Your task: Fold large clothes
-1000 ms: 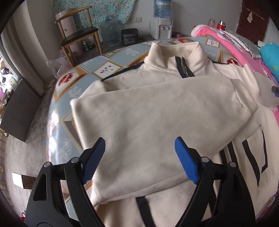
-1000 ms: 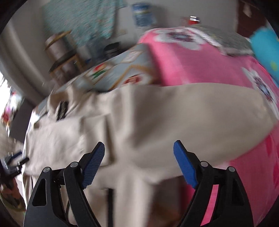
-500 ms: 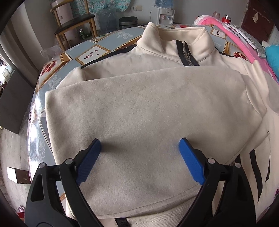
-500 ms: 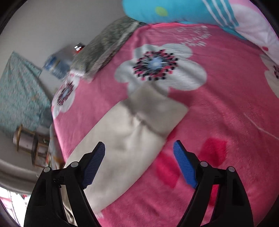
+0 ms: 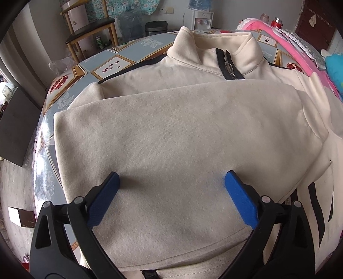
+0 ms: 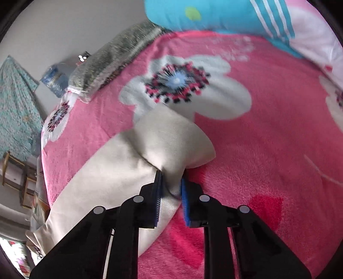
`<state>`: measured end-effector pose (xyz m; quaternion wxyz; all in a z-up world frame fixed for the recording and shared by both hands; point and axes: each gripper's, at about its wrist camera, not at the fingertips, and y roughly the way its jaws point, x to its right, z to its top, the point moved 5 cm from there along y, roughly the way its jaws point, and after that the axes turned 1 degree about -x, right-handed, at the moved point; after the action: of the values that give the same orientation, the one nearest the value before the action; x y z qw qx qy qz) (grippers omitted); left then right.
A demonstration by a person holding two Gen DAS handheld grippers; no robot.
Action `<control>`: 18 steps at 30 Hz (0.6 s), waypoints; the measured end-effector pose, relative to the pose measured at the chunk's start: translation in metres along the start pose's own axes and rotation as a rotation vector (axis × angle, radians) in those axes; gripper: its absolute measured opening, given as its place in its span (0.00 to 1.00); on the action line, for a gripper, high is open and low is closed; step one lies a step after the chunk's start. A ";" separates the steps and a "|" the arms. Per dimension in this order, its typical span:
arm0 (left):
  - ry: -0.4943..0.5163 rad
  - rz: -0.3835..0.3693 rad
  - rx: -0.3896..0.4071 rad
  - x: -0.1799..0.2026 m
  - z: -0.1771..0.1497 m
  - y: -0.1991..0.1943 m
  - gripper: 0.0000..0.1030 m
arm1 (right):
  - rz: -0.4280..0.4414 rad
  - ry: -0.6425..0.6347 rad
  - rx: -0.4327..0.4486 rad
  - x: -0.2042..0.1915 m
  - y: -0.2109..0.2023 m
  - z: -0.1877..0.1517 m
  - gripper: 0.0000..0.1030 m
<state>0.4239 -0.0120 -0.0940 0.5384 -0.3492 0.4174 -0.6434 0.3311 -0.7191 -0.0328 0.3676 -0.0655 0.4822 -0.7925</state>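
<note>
A cream zip-neck sweatshirt (image 5: 178, 133) lies spread over a patterned tablecloth (image 5: 111, 64), its collar (image 5: 214, 49) at twelve o'clock in the left wrist view and one sleeve already folded flat across the chest. The left gripper (image 5: 171, 184) rests on that folded sleeve with its jaws opening to their widest; the blue pads press down on the fabric at either side but clasp nothing.

In the right wrist view, the other sleeve (image 6: 120, 180) trails from eight o'clock toward the centre across a pink flowered blanket (image 6: 268, 139), a blue pillow (image 6: 214, 15) at one o'clock. The right gripper (image 6: 171, 184) is closing on the cuff (image 6: 175, 139), a pinch of cloth bunched between its pads.

The risk from here appears to lie in that narrow pinch: taken near the cuff's edge, the thick fleece could slip free when the sleeve is carried over. A hard pull could also drag the body off line, since the left gripper only pins the fold and does not hold it.
</note>
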 end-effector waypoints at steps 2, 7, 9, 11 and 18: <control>0.011 -0.005 -0.012 0.001 0.000 0.000 0.93 | -0.001 -0.081 0.063 -0.021 -0.021 -0.001 0.15; 0.017 -0.002 -0.032 0.001 0.002 0.001 0.93 | 0.116 -0.185 0.143 -0.077 -0.078 0.000 0.14; 0.014 0.003 -0.033 0.002 0.002 0.002 0.94 | 0.175 -0.217 0.166 -0.101 -0.101 -0.001 0.14; 0.015 0.002 -0.031 0.002 0.003 0.002 0.94 | 0.236 -0.244 0.182 -0.125 -0.121 -0.004 0.14; 0.017 -0.002 -0.022 0.000 0.001 0.002 0.94 | 0.469 -0.378 0.206 -0.231 -0.197 -0.037 0.13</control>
<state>0.4253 -0.0123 -0.0950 0.5303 -0.3497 0.4287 -0.6424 0.3782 -0.4913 0.1650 0.6281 -0.0613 0.3246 -0.7045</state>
